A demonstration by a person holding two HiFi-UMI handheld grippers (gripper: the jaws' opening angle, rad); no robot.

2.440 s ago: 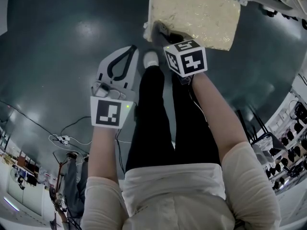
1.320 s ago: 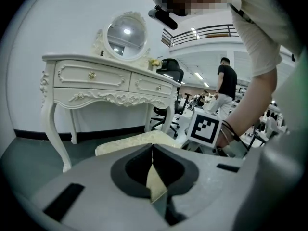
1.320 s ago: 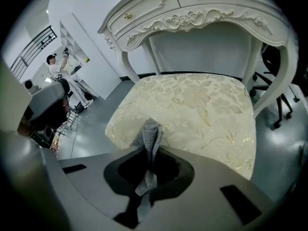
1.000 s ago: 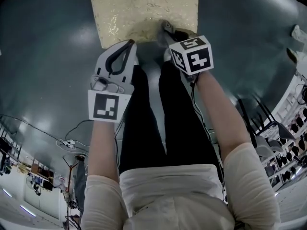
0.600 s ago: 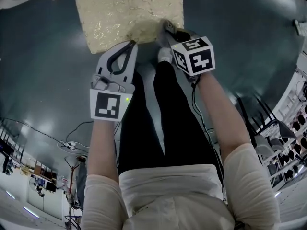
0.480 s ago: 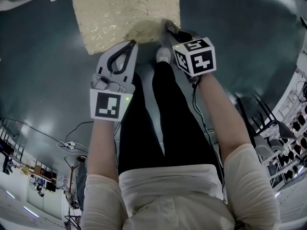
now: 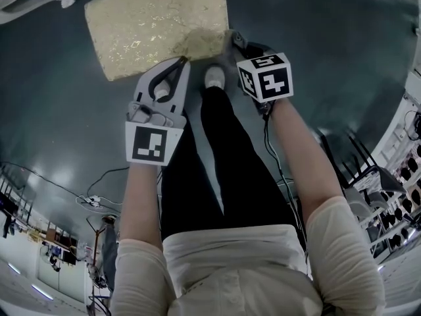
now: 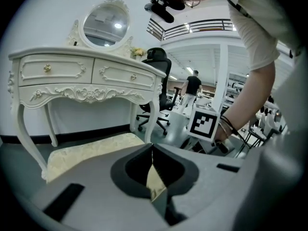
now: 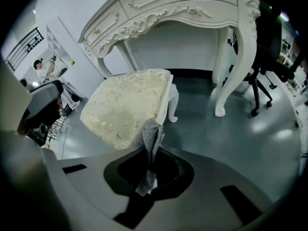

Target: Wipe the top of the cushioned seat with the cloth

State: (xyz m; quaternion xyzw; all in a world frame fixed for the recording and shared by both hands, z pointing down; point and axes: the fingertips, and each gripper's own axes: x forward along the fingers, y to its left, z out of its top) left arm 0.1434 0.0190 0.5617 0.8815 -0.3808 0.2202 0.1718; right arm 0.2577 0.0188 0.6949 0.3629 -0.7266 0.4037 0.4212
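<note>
My right tongs (image 7: 231, 37) are pinching the cloth (image 9: 149, 139): the 2 jaws are clamped on a grey knitted fold that stands up past the tips and hangs a little way down behind them. In the right gripper view the cloth stands in front of the near corner of the cushioned seat (image 9: 126, 101). I cannot tell whether it touches the cushion.

My left tongs (image 7: 182, 60) hold nothing. Their jaws are pressed together at the tips, with only a thin slit lower down through which a sliver of the pale cushion shows. In the head view their tips sit at the near edge of the cushioned seat, to the left of the right tongs, and I cannot tell if they touch it.

The cushioned seat is a cream, gold-patterned pad on short white carved legs, standing on the dark glossy floor (image 7: 59, 124). Just behind the seat is a white carved table (image 8: 86, 73) with 2 drawers, and an oval mirror (image 8: 106, 27) rises above it. A black office chair (image 8: 159, 64) stands beyond the table's far end from the seat.

I am standing close to the seat's near side, with 1 white shoe (image 7: 214, 78) on the floor just beside its near edge, between the 2 tongs
</note>
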